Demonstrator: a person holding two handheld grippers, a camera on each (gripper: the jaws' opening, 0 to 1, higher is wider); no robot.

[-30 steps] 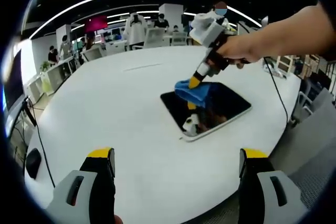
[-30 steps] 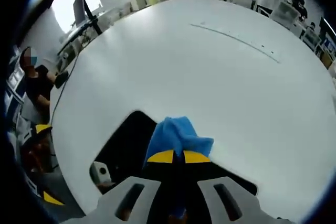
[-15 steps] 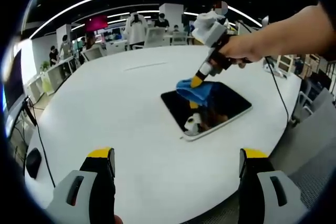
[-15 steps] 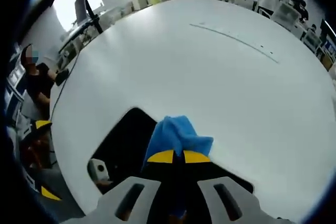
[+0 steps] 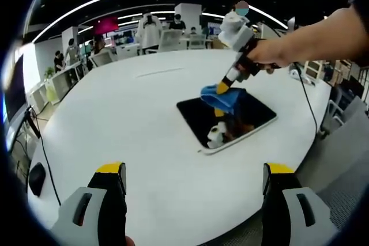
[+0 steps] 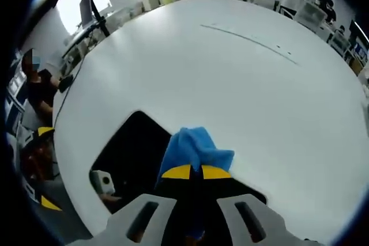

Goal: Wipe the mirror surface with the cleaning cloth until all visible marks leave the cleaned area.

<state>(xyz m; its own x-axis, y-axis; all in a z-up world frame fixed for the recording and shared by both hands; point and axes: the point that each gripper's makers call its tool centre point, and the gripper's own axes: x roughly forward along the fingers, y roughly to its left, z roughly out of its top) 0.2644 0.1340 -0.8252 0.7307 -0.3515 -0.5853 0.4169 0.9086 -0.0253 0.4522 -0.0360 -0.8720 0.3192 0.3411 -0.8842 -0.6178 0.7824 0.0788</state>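
The right gripper [image 5: 223, 87] clamped the crumpled blue cleaning cloth [image 5: 219, 97] at the dark rectangular mirror's [image 5: 226, 118] far edge; unwiped glass lay toward the idle, open left gripper [image 5: 195, 187].

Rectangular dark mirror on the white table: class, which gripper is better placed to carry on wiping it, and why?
Right. The right gripper is shut on the blue cleaning cloth over the mirror. The left gripper hangs open, apart from it.

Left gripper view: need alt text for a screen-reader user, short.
The right gripper, held in a person's hand, presses a blue cloth onto a dark rectangular mirror lying flat on a large white table. The left gripper stands open in the foreground, holding nothing.
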